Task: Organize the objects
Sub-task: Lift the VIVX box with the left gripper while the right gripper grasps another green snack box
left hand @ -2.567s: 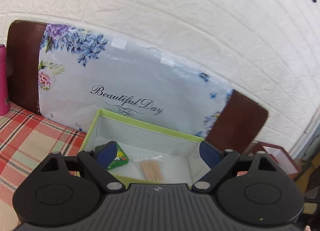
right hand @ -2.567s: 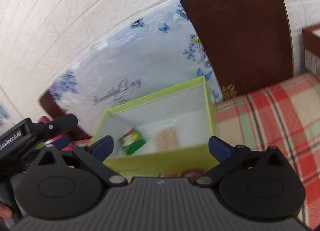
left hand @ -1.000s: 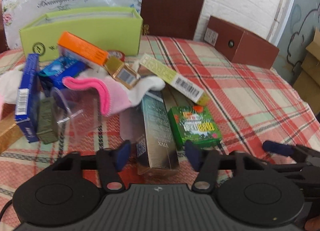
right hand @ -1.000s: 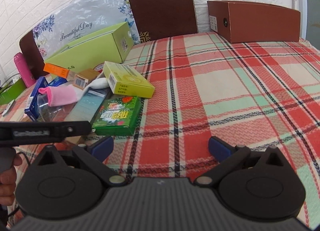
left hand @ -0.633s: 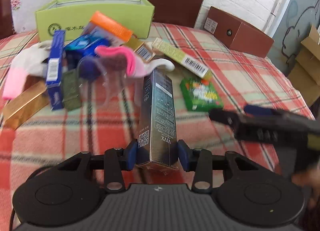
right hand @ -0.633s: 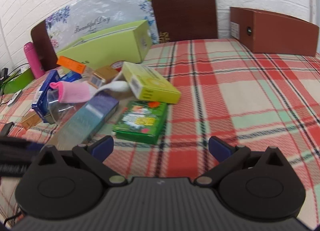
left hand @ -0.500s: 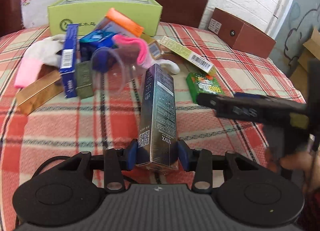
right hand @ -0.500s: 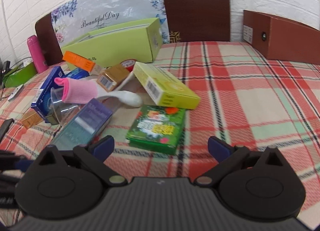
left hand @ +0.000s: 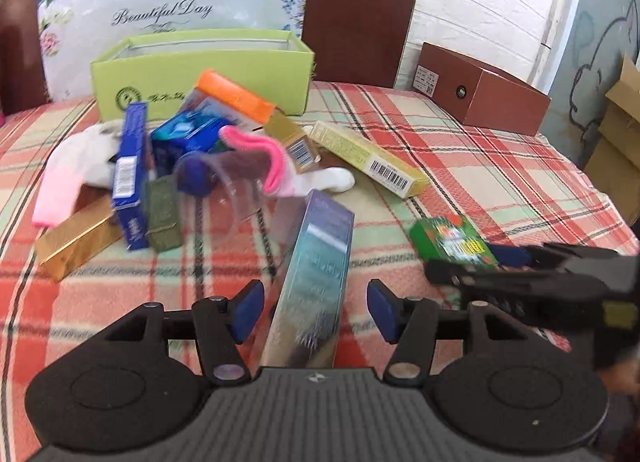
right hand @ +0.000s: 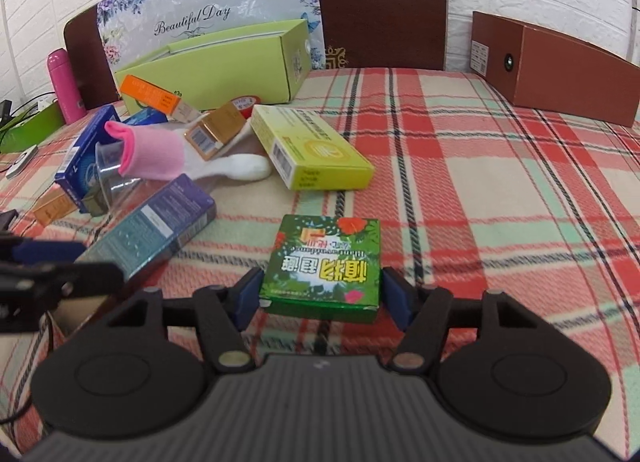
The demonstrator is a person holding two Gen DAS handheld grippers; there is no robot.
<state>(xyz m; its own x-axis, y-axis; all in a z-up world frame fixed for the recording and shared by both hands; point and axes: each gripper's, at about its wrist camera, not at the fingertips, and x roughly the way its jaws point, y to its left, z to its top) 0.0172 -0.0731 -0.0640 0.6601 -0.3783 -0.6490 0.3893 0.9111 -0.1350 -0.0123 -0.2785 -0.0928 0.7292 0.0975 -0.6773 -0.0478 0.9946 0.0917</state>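
Left wrist view: left gripper (left hand: 316, 310) standing with blue pads spread apart, gaps showing on both sides of the long holographic silver-purple carton (left hand: 310, 282), which is lying between them and pointing away, tilted a little to the right, nothing clamped. Sitting further back on the red-and-green plaid tablecloth (left hand: 480, 166): an open lime-green cardboard storage box (left hand: 200, 74), with a heap just in front of it — orange-topped box (left hand: 236, 96), tall blue box (left hand: 130, 174), gold bar-shaped box (left hand: 78, 236), pink-and-white sock (left hand: 276, 166) draped over a clear plastic cup (left hand: 236, 190). Lying to the right of the heap, a long pale-yellow barcoded box (left hand: 368, 158); nearer, a small green floral card box (left hand: 452, 238), with the right gripper (left hand: 520, 266) reaching in just beside it.

Right wrist view: right gripper bracketing the small green floral card box (right hand: 324, 266), blue pads (right hand: 250, 296) sitting at both its sides; hard telling whether actually pressing or only touching. Resting left of it, the holographic carton (right hand: 156, 224), with the left gripper (right hand: 44, 266) at its near end. Standing at the far right, a brown rectangular box (right hand: 560, 66); at the far left, a pink bottle (right hand: 64, 86).
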